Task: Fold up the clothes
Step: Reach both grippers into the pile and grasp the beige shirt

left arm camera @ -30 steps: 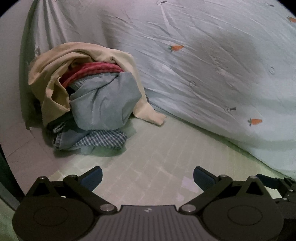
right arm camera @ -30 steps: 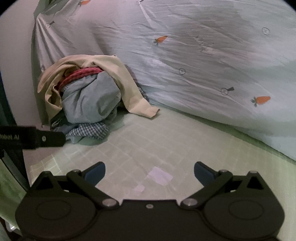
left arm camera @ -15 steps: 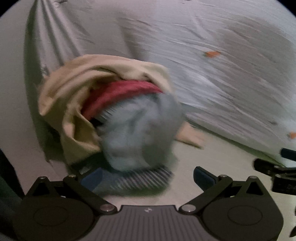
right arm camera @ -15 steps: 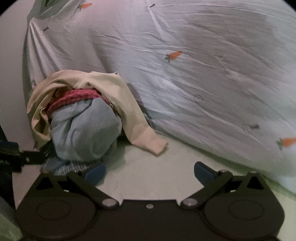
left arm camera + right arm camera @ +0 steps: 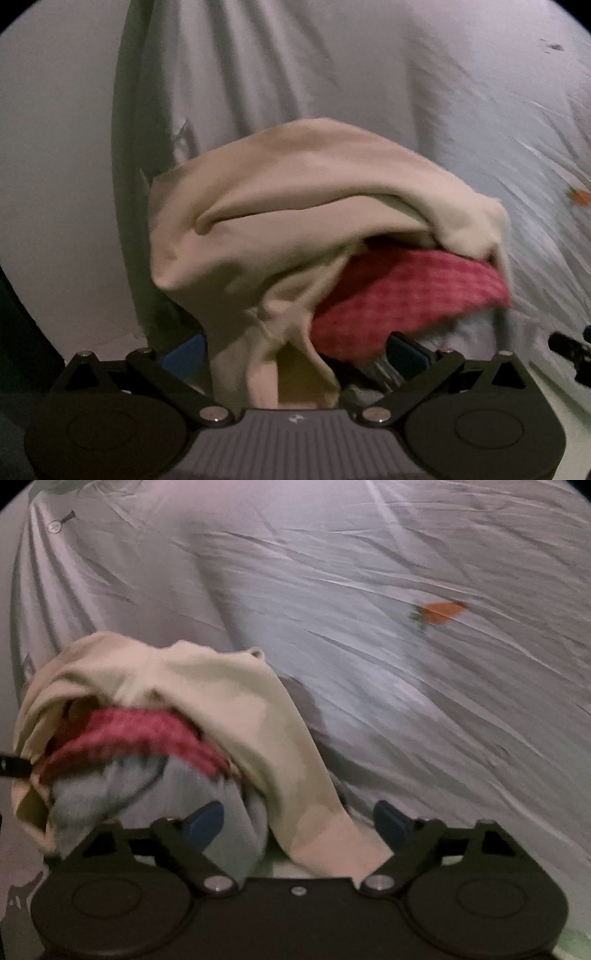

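Nearest the left wrist camera, the left gripper (image 5: 291,354) stands with its blue-padded fingers spread wide, and a hanging fold of the cream garment (image 5: 280,229) drops straight down between them, touching neither pad as far as the blur lets me tell. The right gripper (image 5: 295,821) is likewise spread. Between its fingers lie the grey-blue garment (image 5: 155,790) on the left and the trailing tail of the cream garment (image 5: 295,768) on the right, which runs down toward the pale green surface (image 5: 284,869).

The heap of clothes is crumpled, not folded. It sits at the far left of the surface, against the draped carrot-print sheet (image 5: 406,646). The cream piece caps it, and a red checked garment (image 5: 406,295) shows under that cap.

The relation that matters is that the cream garment lies dead ahead of both tools. Its long axis runs from the top left of the heap down to the right tail. The left gripper appears nearer, already astride the cloth. The right gripper sits to the right, lined up with the tail.

Beyond the heap, only the sheet rises.
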Tool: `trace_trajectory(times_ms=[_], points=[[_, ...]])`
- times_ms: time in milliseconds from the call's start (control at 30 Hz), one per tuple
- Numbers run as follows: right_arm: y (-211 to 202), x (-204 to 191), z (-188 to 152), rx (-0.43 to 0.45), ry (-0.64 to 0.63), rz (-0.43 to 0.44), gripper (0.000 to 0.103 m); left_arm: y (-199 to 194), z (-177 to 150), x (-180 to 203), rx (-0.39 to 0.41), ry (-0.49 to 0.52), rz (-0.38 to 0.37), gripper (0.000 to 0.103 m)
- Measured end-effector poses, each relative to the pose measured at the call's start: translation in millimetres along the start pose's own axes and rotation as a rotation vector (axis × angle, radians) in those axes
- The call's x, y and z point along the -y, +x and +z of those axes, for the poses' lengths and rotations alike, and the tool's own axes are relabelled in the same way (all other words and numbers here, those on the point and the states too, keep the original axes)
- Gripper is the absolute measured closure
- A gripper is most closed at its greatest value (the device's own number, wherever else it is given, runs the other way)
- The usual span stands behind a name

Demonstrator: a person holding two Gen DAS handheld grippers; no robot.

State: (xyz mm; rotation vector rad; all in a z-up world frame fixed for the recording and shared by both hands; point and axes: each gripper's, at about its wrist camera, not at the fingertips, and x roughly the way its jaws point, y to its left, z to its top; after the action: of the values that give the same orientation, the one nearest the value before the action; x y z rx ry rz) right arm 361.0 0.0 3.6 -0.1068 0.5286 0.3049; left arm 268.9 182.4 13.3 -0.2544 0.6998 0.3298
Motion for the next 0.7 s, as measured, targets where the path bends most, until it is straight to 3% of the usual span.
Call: trace_trajectory(times_ms=[133,233,300,400,467,500,667,700], points=[[27,-12,17,0.017,-0.018,0.044,0.035,15,8,-8,0.006,-0.058,0.047,0.001],[40,-24,25,0.034,-0.054,0.076,0.04,22,11,-11,0.004,-0.069,0.055,0.001],[48,-32,30,0.045,-0.079,0.098,0.05,25,11,-12,-0.003,-0.077,0.056,0.003],[55,-48,34,0.058,-0.15,0.105,0.058,30,10,-14,-0.011,-0.1,0.051,0.008],[58,-56,35,0.063,-0.189,0.095,0.072,30,9,-15,-0.014,-0.112,0.048,0.011],[59,-59,36,0.064,-0.201,0.083,0.081,31,8,-16,-0.018,-0.113,0.048,0.014],[59,-66,36,0.092,-0.234,0.035,0.094,35,3,-19,-0.011,-0.117,0.036,0.033],[59,-67,36,0.098,-0.241,0.028,0.096,35,2,-18,-0.011,-0.11,0.028,0.043]])
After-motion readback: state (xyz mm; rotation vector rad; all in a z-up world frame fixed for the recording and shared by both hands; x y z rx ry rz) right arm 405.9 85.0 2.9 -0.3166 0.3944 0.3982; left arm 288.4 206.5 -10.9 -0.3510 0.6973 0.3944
